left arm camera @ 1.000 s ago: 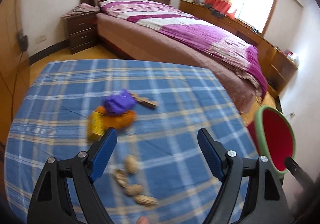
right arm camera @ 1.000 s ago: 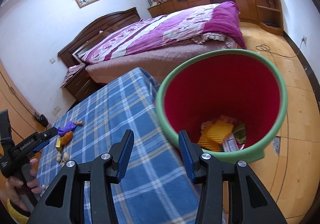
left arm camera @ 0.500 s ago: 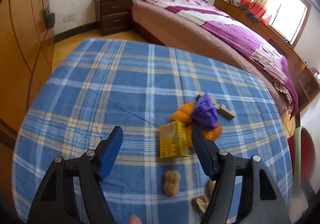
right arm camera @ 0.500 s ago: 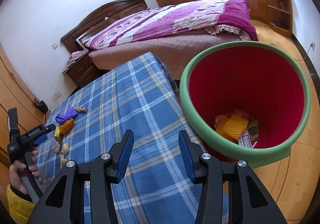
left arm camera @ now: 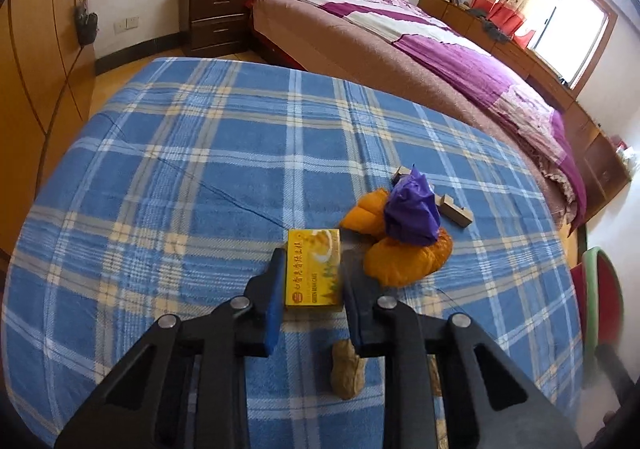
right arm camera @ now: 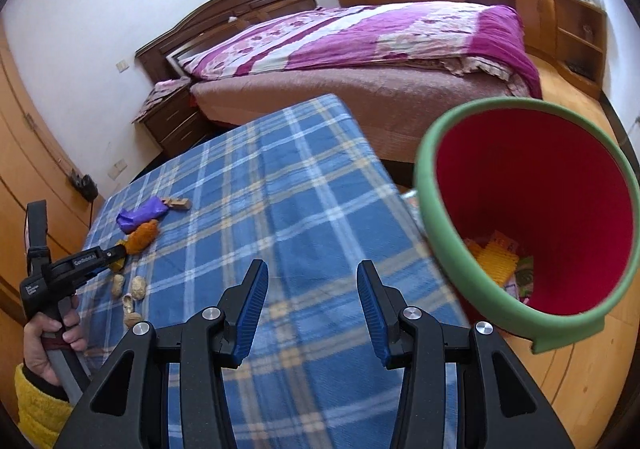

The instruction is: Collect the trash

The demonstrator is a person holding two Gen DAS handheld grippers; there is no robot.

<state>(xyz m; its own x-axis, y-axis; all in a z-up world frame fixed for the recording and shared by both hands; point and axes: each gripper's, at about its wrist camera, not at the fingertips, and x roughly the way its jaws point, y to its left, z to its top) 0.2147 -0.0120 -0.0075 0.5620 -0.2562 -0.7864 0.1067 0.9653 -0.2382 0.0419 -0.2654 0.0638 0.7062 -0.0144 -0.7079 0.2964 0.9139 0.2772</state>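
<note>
My left gripper (left arm camera: 313, 277) is shut on a small yellow box (left arm camera: 313, 269) that rests on the blue plaid tablecloth (left arm camera: 200, 177). An orange crumpled wrapper (left arm camera: 404, 259) with a purple wrapper (left arm camera: 412, 211) on it lies just right of the box, and wooden blocks (left arm camera: 456, 211) lie beyond. A peanut (left arm camera: 347, 369) lies under the jaws. In the right wrist view my right gripper (right arm camera: 312, 297) is open and empty above the table's near part. The red bin with a green rim (right arm camera: 532, 217) stands right of it, holding yellow and other wrappers (right arm camera: 500, 257).
Several peanuts and shells (right arm camera: 132, 295) lie near the left gripper (right arm camera: 100, 257). A bed with a purple cover (right arm camera: 360, 49) stands behind the table, a nightstand (left arm camera: 216, 19) by it. Wooden wardrobe doors (left arm camera: 36, 69) are at left. The table edge drops off by the bin.
My left gripper moved forward over the yellow box and closed on it. My right gripper swung left, so the bin sits further right in its view.
</note>
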